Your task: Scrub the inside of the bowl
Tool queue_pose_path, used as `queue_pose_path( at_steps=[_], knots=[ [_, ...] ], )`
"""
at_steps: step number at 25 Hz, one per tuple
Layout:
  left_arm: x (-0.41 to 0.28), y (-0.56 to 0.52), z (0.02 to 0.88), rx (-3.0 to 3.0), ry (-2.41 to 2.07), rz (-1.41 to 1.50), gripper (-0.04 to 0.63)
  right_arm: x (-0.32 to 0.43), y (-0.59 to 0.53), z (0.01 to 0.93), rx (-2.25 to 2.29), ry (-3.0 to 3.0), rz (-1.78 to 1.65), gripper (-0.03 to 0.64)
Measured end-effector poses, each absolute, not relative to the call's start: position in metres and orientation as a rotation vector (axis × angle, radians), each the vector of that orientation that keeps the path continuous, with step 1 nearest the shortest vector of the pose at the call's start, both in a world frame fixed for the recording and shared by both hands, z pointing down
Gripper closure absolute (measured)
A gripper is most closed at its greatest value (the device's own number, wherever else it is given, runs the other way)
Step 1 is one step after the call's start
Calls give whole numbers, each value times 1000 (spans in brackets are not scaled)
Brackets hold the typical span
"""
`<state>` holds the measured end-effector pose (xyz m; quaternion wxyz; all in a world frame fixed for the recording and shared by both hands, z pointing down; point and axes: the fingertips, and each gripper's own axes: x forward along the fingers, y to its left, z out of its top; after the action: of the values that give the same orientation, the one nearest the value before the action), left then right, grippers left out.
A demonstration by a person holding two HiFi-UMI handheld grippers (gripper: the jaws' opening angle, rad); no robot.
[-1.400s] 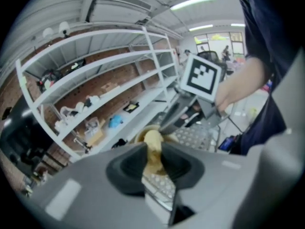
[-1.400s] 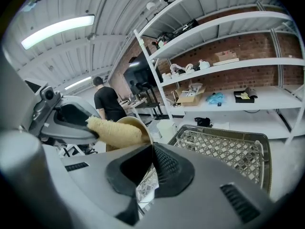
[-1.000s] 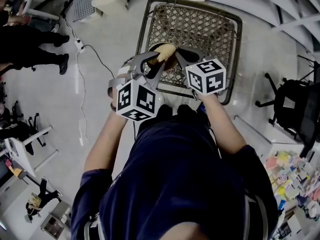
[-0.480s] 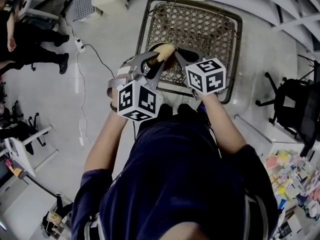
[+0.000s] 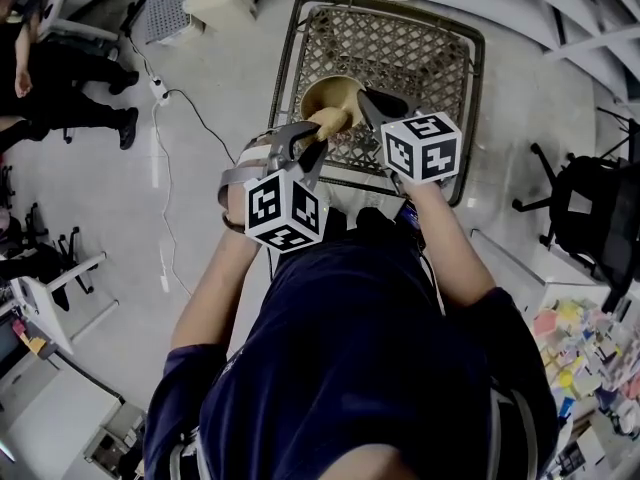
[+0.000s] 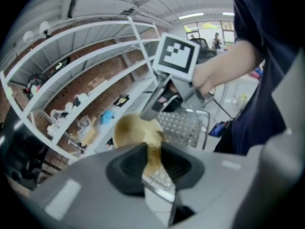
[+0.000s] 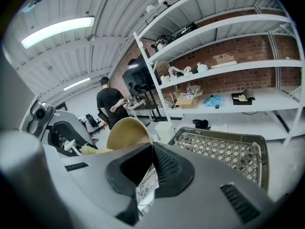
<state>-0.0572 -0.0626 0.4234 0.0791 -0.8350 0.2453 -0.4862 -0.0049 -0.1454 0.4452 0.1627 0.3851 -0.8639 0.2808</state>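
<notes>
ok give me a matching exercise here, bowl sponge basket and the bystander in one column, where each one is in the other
Things:
1. bowl
2. sponge
3. basket
4. bystander

Places:
a. clamped by the left gripper, at the bowl's edge
b. standing apart, upper left of the head view
c. rim pinched by the right gripper, held tilted
d. wire mesh, beneath the bowl

Pairs: 1-c, 2-a, 3-d, 4-b
</notes>
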Motion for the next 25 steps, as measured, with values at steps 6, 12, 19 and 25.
queue_pose_path(
  at_steps=[6,12,19,25],
  knots=[
    [-52,-75,419,-2593,815,-1354,509,-16,-134,453,1042,-2456,811,603],
    [-63,-98,399,-2544,892,-1315,509,-23,-126,462,996,-2450,825,603],
    [-60,-79,424,-2539,774,-1451,509,-3,-147,459,1077,-2437,830,603],
    [-46,-86,417,-2550,800,-1359,509,-15,-141,459,1019,-2445,814,603]
  ],
)
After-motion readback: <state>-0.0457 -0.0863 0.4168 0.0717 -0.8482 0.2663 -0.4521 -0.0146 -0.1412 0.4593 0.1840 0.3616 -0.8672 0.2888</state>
